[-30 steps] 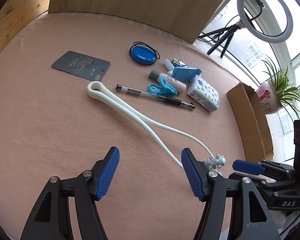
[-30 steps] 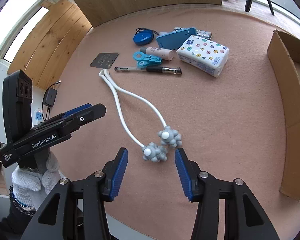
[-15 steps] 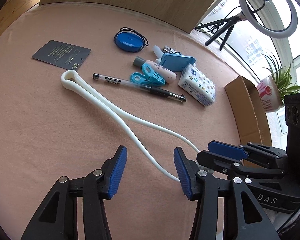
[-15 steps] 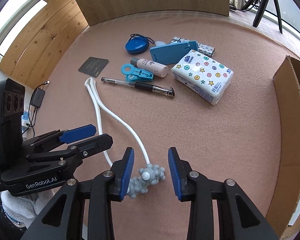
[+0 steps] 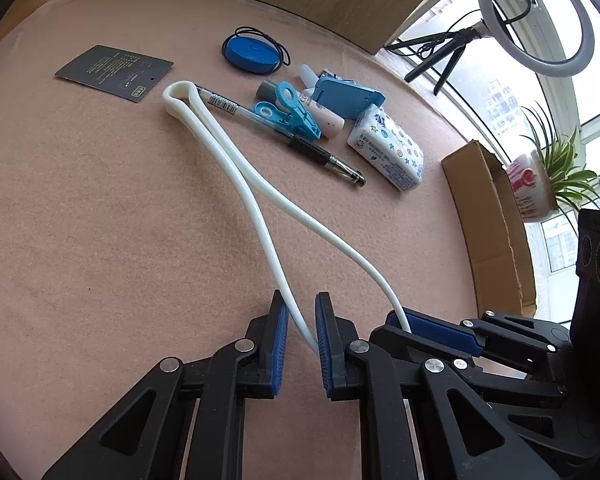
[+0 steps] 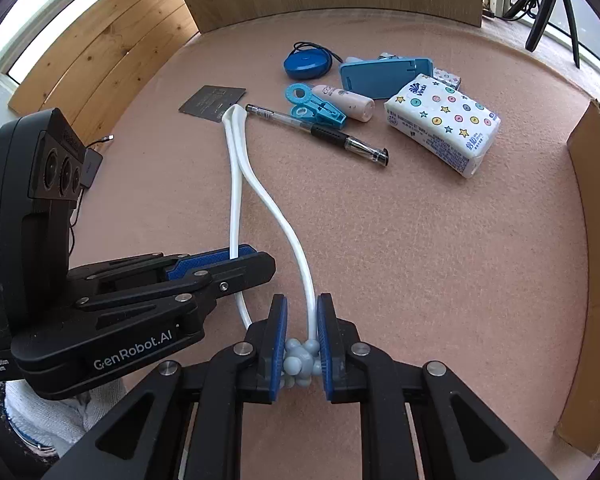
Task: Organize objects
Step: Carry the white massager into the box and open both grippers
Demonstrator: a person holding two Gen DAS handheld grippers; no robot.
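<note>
- Both grippers have come down onto the white massager since a second ago, and their jaws, wide then, are now narrow and closing.
- Its looped end, which lay clear of the pen a second ago, now rests against the pen's (image 5: 276, 130) clear end.
- Left gripper (image 5: 301, 342): one white arm of the massager (image 5: 256, 200) runs between the blue pads and touches the right-hand one; a gap shows on the other side, so a full pinch cannot be told.
- Right gripper (image 6: 302, 346): the pads are pressed on the grey knobbly ball head (image 6: 300, 360) at the end of the other white arm.
- From the right wrist view, the left gripper (image 6: 220, 262) lies just beside the right one, across the second white arm.
- The massager's (image 6: 260, 192) loop lies far from the grippers, just beside the dark card (image 5: 114, 72).
- Beyond the pen from the massager lie a blue clip (image 5: 288, 114), a pink tube (image 5: 324, 116), a blue phone stand (image 5: 348, 96) and a round blue tape measure (image 5: 252, 54) with a black cord.
- A patterned tissue pack (image 6: 444, 122) lies to the right of the pen's tip, apart from it.
- An open cardboard box (image 6: 596, 240) stands well to the right of the massager, at the edge of the pink mat (image 6: 420, 260).
- A gloved hand (image 6: 40, 412) shows beneath the left gripper.
</note>
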